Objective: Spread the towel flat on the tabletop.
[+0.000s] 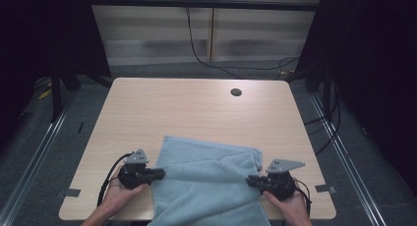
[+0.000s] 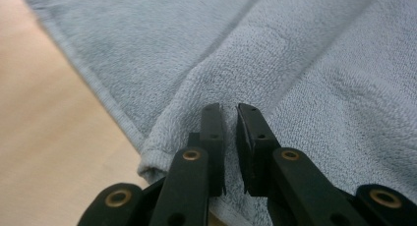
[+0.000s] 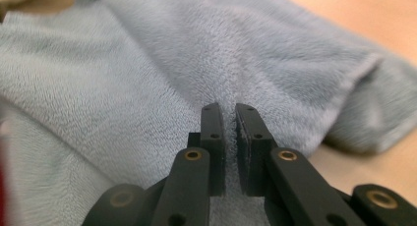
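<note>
A light blue towel (image 1: 206, 182) lies rumpled on the near half of the wooden table (image 1: 196, 108), its near end hanging over the front edge. My left gripper (image 1: 160, 173) meets the towel's left edge, held in a hand. In the left gripper view its jaws (image 2: 230, 110) stand almost together, pinching a raised fold of the towel (image 2: 295, 49) beside its hemmed edge. My right gripper (image 1: 251, 179) is at the towel's right edge. In the right gripper view its jaws (image 3: 228, 109) are nearly closed on a ridge of towel (image 3: 147, 64) pile.
A round cable hole (image 1: 236, 92) sits near the table's far right. A black cable (image 1: 196, 49) hangs behind the table. Bare wood lies beyond the towel and along both sides. Dark floor and rails surround the table.
</note>
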A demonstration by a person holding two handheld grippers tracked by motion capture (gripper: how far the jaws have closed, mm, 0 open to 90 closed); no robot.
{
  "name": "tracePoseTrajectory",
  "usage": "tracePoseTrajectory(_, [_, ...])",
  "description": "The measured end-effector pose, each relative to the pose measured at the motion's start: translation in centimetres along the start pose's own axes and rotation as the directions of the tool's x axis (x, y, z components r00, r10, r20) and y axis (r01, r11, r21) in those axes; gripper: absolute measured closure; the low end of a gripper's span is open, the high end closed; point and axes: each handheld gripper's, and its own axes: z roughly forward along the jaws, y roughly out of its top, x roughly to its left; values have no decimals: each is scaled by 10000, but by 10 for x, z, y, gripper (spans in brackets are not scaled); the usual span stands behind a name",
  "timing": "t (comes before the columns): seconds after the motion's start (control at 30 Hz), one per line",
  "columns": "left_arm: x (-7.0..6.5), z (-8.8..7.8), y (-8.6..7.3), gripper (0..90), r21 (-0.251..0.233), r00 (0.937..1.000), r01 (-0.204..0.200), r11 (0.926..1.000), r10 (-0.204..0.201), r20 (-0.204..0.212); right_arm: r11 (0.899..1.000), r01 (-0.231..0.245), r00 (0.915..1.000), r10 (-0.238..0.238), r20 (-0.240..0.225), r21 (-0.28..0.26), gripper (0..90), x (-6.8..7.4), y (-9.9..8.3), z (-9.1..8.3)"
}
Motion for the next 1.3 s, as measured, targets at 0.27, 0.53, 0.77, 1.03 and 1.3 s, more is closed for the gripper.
tracePoseTrajectory(0.27, [-15,-13,-5,688,-513,9949,195,9985,-142,1002,9993,-361,9987,359,-355,-60,711,18,-26,-22])
tracePoseTrajectory(0.53, [31,2,24,644,-1085,9962,854,9904,-830,265,9932,-937,9873,1016,1221,-694,699,-50,8,-14])
tracePoseTrajectory(0.77, [44,22,24,521,-720,9914,1173,9905,-1210,-498,9944,-987,9773,897,1917,383,591,-70,5,19])
tracePoseTrajectory(1.03, [40,23,19,454,-672,9950,734,9950,-777,-633,9955,-854,9750,751,2090,402,513,-70,-2,22])
tracePoseTrajectory(1.3, [23,22,17,806,-173,9990,-144,9997,137,-424,9985,-391,9848,318,1710,394,827,-60,-3,24])
